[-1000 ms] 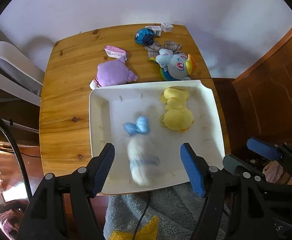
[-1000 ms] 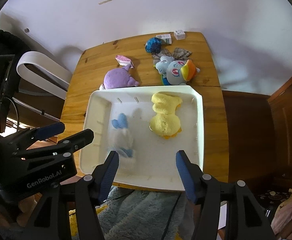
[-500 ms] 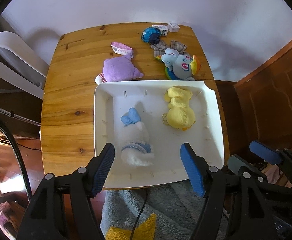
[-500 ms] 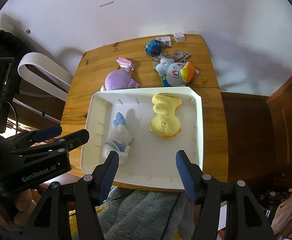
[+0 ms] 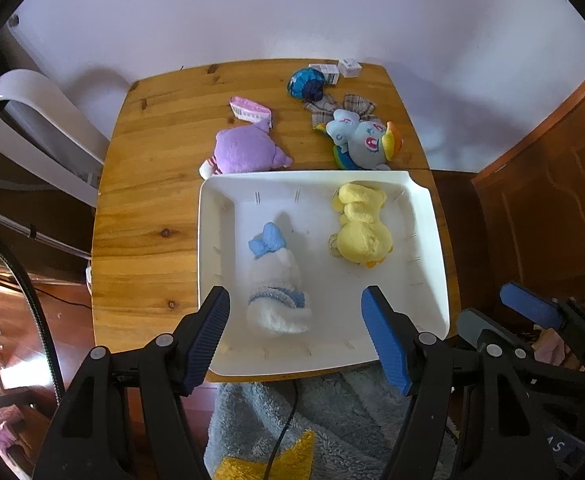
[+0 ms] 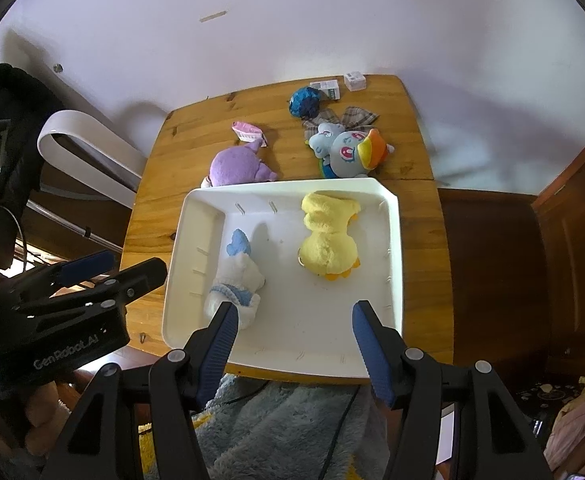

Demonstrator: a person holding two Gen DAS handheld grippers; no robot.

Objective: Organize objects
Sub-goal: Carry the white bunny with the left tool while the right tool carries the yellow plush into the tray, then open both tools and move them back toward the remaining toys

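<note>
A wooden table (image 5: pixel 148 216) against a white wall; left gripper (image 5: pixel 297 334) and right gripper (image 6: pixel 292 346) gape empty.

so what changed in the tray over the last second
The white plush with the blue bow, a falling blur a second ago, has landed in the white tray and lies still in its left half. Nothing was picked up. Both the left gripper and right gripper stay open and empty above the near rim. The yellow plush in the tray, and the purple plush and pony plush on the table, have not moved.
</note>
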